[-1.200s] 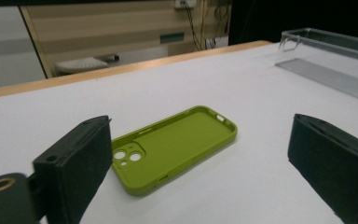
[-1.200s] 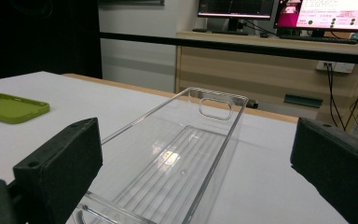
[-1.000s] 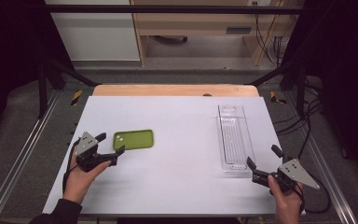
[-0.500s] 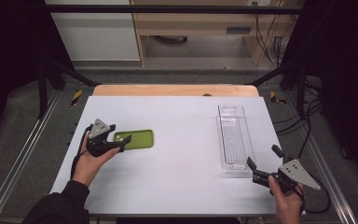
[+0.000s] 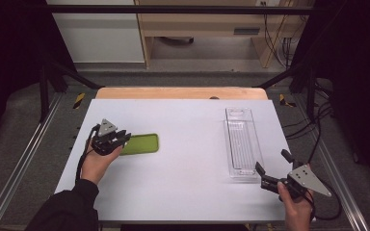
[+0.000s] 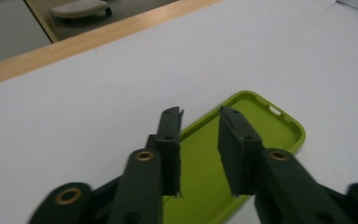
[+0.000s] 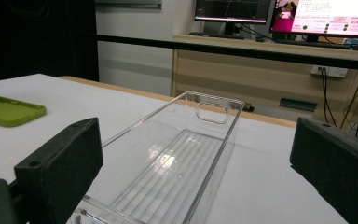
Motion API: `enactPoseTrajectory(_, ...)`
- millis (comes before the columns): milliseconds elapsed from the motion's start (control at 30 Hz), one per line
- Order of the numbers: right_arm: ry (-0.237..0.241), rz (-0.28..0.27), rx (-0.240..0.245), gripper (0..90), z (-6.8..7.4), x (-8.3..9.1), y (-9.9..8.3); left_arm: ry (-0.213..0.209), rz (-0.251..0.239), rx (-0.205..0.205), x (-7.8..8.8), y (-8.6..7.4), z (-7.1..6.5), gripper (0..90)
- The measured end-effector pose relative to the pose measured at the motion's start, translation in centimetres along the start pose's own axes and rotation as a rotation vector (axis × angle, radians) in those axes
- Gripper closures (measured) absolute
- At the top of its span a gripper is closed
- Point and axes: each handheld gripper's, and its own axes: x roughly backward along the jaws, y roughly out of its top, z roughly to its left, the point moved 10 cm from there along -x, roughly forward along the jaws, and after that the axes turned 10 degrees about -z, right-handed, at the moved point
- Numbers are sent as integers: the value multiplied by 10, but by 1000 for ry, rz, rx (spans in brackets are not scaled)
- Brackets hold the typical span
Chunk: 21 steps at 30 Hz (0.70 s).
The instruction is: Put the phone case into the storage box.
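While the high view looks down on the white table (image 5: 188,192), the left gripper (image 5: 121,139) sits at the left end of a green phone case (image 5: 142,144), which lies flat on the left part of the table, well apart from everything else. A hand (image 5: 95,163) in a dark sleeve holds that gripper from the near side. Its jaws have just been closing, and from above they look drawn in around the case's left end. On the right part of the table a clear plastic tray (image 5: 243,144) lies lengthwise, running from near to far. The right gripper (image 5: 273,169) rests just beside the tray's near end, its jaws spread wide with nothing between them.

Seen from the left gripper view, the phone case (image 6: 256,121) lies open side up, and the two black jaws stand over its near end with only a narrow gap between them. One jaw sits at the case's long rim, the other over its hollow inside. Whether the pads already press on the rim I cannot tell.

Across the right gripper view, the clear tray (image 7: 182,158) stretches away between the two widely parted jaws, which do not touch it. The green case (image 7: 9,111) shows far off at the left.
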Motion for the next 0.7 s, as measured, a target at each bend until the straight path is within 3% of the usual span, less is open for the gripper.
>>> enactPoseTrajectory(67, -1, 0, 1, 29, 0, 0, 0, -9, 26, 23, -2, -4, 1, 804)
enactPoseTrajectory(200, 1, -3, 7, 29, 0, 0, 0, -20, 71, 27, -4, -11, 0, 898)
enactPoseTrajectory(367, -5, 0, 4, 29, -1, 1, 0, -25, 139, 8, -10, -22, -3, 900)
enactPoseTrajectory(700, -7, -1, 2, 29, -2, 2, 0, -21, 190, 3, -16, -36, -3, 900)
